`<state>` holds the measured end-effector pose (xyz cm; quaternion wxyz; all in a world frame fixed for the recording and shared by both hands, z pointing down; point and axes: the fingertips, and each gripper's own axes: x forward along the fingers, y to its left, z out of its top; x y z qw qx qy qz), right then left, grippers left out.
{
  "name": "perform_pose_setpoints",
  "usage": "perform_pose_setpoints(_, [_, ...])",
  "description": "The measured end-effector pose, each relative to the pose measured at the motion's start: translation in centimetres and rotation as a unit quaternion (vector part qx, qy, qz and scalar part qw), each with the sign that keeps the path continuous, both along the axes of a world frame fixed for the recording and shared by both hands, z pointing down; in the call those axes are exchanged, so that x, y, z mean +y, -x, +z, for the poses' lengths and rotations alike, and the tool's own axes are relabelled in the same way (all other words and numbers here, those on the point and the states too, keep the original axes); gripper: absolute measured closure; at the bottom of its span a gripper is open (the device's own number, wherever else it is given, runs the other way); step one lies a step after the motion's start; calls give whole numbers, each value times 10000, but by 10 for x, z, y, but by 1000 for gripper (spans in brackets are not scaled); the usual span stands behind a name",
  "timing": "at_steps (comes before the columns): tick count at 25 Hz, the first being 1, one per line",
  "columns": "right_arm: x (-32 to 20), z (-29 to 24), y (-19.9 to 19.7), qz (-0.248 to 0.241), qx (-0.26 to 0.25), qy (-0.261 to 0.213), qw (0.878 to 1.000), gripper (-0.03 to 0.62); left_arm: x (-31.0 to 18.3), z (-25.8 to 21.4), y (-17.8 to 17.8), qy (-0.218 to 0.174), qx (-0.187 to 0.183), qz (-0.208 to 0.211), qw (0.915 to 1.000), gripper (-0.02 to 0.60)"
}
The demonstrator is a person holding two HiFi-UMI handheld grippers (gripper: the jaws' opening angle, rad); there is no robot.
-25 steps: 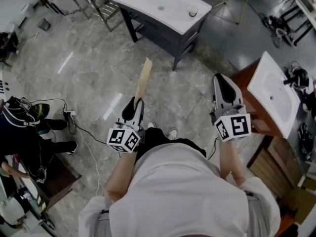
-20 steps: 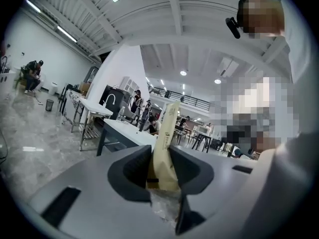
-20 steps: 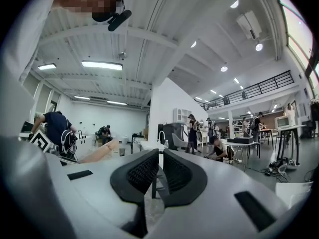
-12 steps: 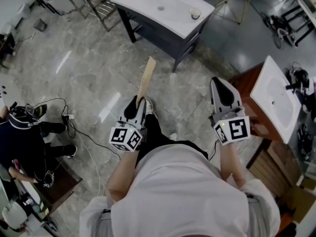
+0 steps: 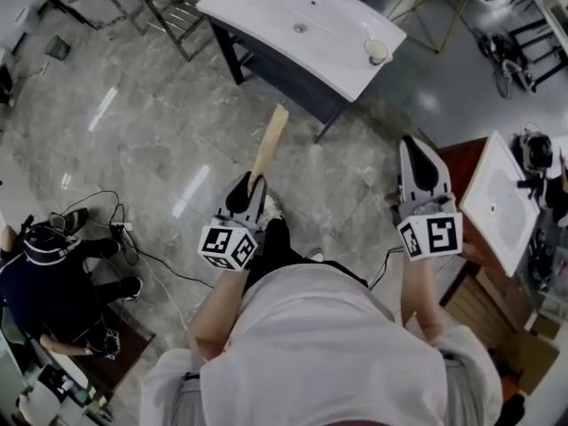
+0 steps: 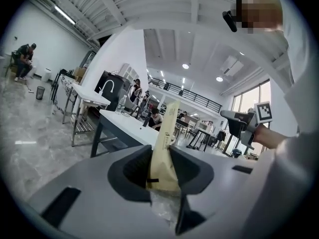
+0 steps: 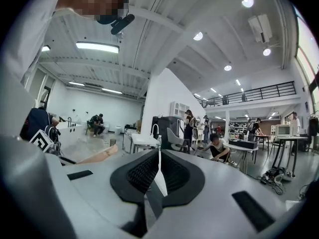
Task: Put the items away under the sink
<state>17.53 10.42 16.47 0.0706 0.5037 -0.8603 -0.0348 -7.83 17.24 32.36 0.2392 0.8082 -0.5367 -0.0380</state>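
Open grey marble floor [image 5: 151, 140] stretches between the person carrying the grippers and a white sink counter [image 5: 266, 11] on a dark frame at the far side, with bare floor also to the left. On the right, a wooden vanity [image 5: 461, 162] with a white basin [image 5: 497, 193] stands just beside the right gripper and narrows the room there. A seated person [image 5: 44, 273] in dark clothes is at the near left, well apart, with black cables [image 5: 155, 251] trailing across the floor nearby.

The left gripper [image 5: 252, 183] is clamped on the lower end of a tan packet [image 5: 269, 145], held in the air over the floor short of the sink counter. It is long, flat and narrow, plain beige with a squared top. In the left gripper view the tan packet [image 6: 166, 133] stands between the dark pads [image 6: 134, 168], with a thin black band low across it and crinkled clear film beneath. Its long axis runs away from the person, the free end toward the sink counter's near edge and leaning slightly right.

The right gripper [image 5: 415, 149] has its jaws closed together. The right gripper view shows only a thin pale sliver in the seam of the right gripper [image 7: 158, 158], and what it is cannot be told. A small cup [image 5: 378, 51] sits near the sink counter's right end.
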Motion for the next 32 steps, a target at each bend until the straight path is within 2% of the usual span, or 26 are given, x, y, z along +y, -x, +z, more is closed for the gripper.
perform_pose_setpoints(9, [-70, 0, 47, 227, 151, 201, 9994, 557, -66, 14, 31, 281, 69, 352, 9990, 480])
perform_pose_setpoints(15, [-90, 4, 55, 379, 344, 370, 9980, 557, -94, 36, 39, 537, 117, 487, 9973, 480])
perform_pose_setpoints(19, [-99, 6, 50, 494, 384, 406, 9972, 557, -108, 49, 35, 686, 44, 582, 9959, 480])
perform_pose_setpoints(24, [-113, 15, 48, 368, 389, 368, 9979, 557, -126, 63, 21, 932, -2, 599, 9938, 480])
perform_pose_setpoints(28, [-132, 18, 39, 155, 261, 193, 9994, 557, -143, 65, 1, 832, -205, 551, 9948, 480])
perform_pose_setpoints(32, [-151, 38, 32, -11, 118, 217, 9997, 557, -169, 78, -10, 801, -493, 318, 9951, 480])
